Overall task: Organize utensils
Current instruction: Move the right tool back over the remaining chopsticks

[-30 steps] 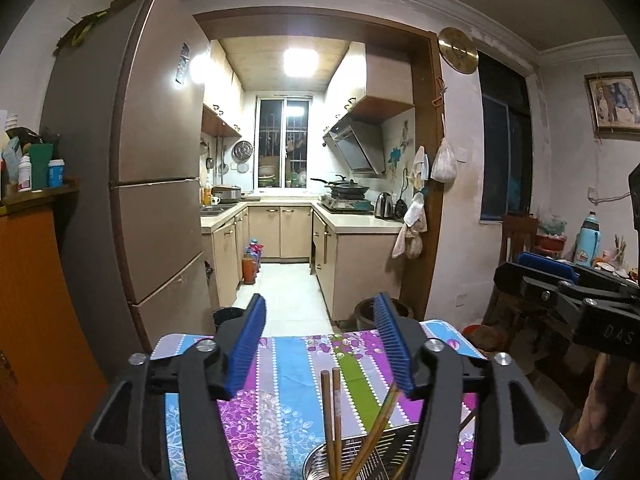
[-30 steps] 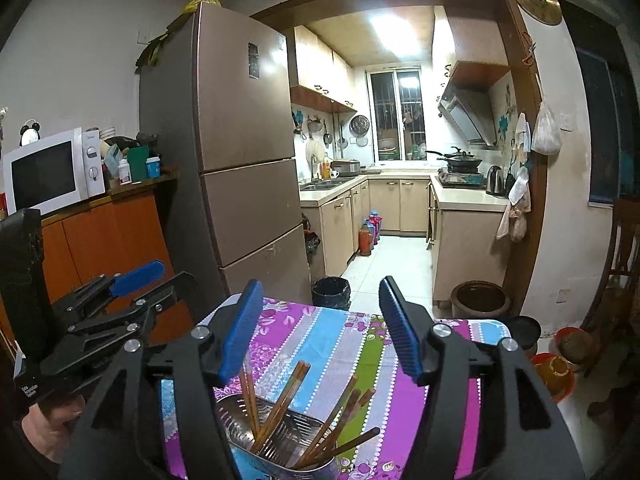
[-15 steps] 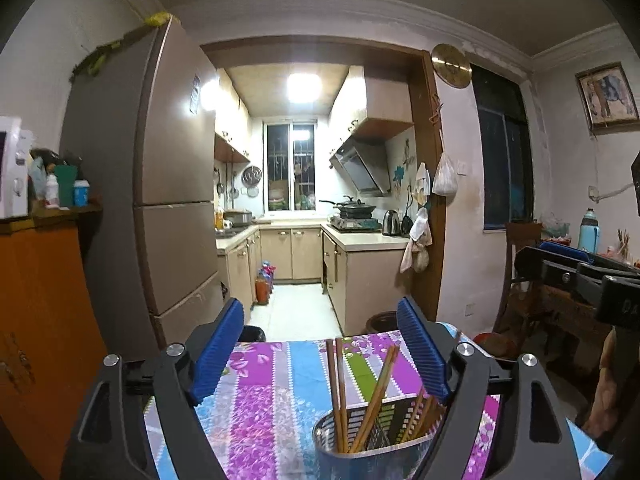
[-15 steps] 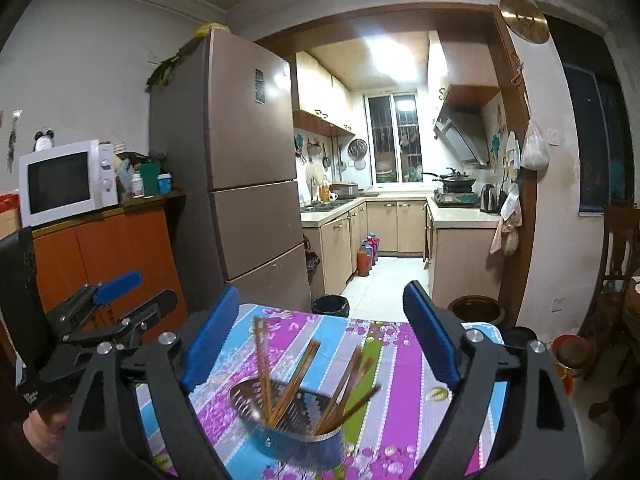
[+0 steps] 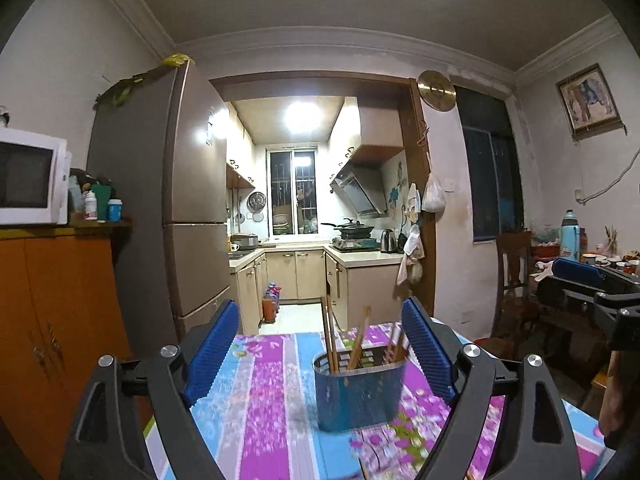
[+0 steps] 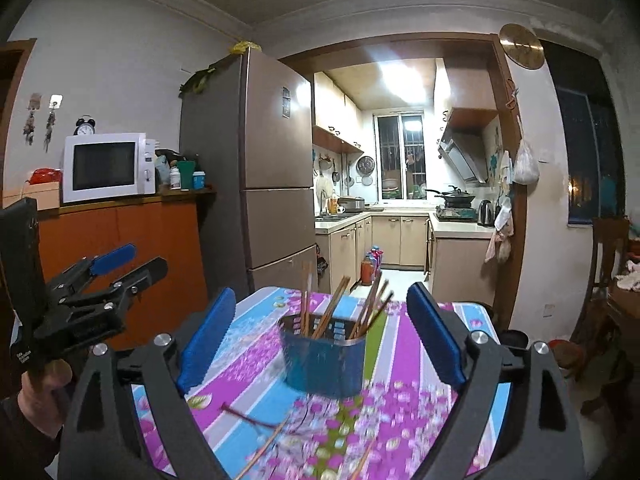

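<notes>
2 grippers, left [image 5: 320, 360] & right [image 6: 320, 340], just opened wide, empty; holder [image 5: 358, 394] w/ chopsticks [image 6: 332, 312] ahead.

Two wrist cams, both level, facing kitchen doorway over table.
Left cam sits close behind the chopstick holder [image 5: 360, 392]; right cam likewise [image 6: 324, 360]. Both share holder, tablecloth [image 5: 264, 400], fridge [image 6: 272, 160].

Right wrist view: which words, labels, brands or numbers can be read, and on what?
No text can be read.
Fridge sticker: too small.
Microwave control panel: too small.
Alarm clock dial: too small.
Bottle label: blurred.
</notes>
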`<state>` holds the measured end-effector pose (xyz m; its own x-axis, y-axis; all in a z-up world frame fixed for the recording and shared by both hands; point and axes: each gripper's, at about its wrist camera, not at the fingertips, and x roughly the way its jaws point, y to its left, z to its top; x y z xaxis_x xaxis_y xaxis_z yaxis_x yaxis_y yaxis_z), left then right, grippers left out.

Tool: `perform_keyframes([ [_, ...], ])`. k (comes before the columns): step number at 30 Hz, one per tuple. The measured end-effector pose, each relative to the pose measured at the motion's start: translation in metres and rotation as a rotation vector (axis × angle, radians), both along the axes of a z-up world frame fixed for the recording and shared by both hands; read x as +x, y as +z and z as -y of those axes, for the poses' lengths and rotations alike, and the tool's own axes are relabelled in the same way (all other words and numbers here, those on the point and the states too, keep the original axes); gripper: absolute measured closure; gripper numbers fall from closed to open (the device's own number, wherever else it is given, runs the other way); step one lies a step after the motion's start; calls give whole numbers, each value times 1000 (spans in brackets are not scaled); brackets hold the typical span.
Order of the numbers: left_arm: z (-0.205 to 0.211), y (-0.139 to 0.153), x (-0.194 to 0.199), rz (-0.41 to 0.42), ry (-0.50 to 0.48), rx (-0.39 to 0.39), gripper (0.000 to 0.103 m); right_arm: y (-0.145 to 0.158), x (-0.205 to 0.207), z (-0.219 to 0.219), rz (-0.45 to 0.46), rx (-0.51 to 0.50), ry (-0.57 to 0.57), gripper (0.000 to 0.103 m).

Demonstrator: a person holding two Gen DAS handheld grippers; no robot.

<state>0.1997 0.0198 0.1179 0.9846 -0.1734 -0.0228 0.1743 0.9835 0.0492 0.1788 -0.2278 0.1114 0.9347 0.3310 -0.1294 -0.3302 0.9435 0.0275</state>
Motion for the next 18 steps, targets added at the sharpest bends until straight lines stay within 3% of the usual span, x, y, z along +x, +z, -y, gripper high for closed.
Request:
perform_keyframes([
  [6,-3,-50,-56,-34,-6,35,19,-47,-54,4,-27,6,-45,19],
  [10,-2,-97,-72,-123,-28,43,19,-101,-76,-2,-106,3,-79,19],
  [16,12,-174,-77,-252,-72,101,22,-185,-77,-14,-283,-29,-99,56],
  [18,15,-194,-76,-282,-84,103,25,-207,-72,-20,-326,-46,-101,63],
])
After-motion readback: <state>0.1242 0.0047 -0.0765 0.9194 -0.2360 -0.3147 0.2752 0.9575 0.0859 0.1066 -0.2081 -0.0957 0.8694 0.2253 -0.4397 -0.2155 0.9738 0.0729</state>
